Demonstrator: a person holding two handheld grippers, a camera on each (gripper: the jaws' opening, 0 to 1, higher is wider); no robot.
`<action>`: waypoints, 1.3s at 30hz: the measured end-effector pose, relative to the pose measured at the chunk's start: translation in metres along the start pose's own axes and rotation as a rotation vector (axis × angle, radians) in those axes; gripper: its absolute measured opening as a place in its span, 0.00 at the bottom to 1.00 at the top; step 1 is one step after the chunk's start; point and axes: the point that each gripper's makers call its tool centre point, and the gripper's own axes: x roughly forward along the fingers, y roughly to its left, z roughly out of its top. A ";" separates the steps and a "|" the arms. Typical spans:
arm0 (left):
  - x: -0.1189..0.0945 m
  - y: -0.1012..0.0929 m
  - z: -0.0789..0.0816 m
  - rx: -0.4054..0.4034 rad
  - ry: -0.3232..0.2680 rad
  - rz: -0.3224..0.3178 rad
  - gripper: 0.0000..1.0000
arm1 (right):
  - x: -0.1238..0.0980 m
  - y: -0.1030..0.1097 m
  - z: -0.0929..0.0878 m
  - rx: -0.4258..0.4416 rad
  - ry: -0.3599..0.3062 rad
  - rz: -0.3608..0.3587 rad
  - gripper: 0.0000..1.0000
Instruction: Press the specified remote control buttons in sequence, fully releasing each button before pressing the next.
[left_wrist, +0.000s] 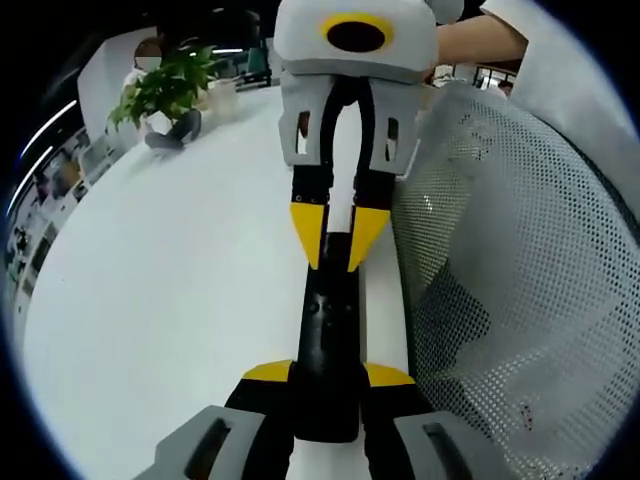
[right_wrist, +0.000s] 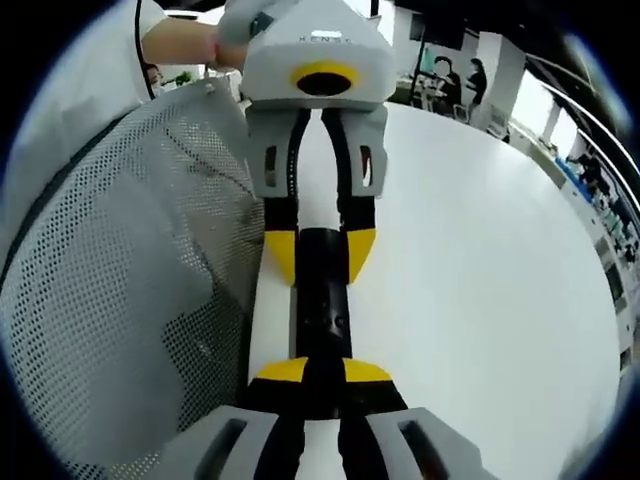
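Remote (left_wrist: 328, 340) sits pinched at both ends, my left tool (left_wrist: 328, 375) clamped on the near end in the left gripper view and my right tool (right_wrist: 322, 372) clamped on the opposite end, so it hangs between them over the white counter (left_wrist: 170, 300) beside a mesh chair back (left_wrist: 520, 300). Neither tool has a free jaw, so I judge I should first settle the remote on the counter. Then I'd let one tool go, press squarely on a single button and lift fully clear
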 end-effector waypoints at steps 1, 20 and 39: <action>0.000 0.000 0.000 0.000 -0.002 0.000 0.24 | 0.000 0.000 0.000 -0.002 0.007 -0.002 0.08; -0.001 0.000 0.000 0.008 -0.039 -0.006 0.24 | 0.001 -0.002 0.000 0.025 0.012 -0.009 0.08; -0.001 0.000 0.001 -0.002 -0.053 -0.003 0.24 | 0.005 -0.003 0.001 -0.003 0.052 0.031 0.07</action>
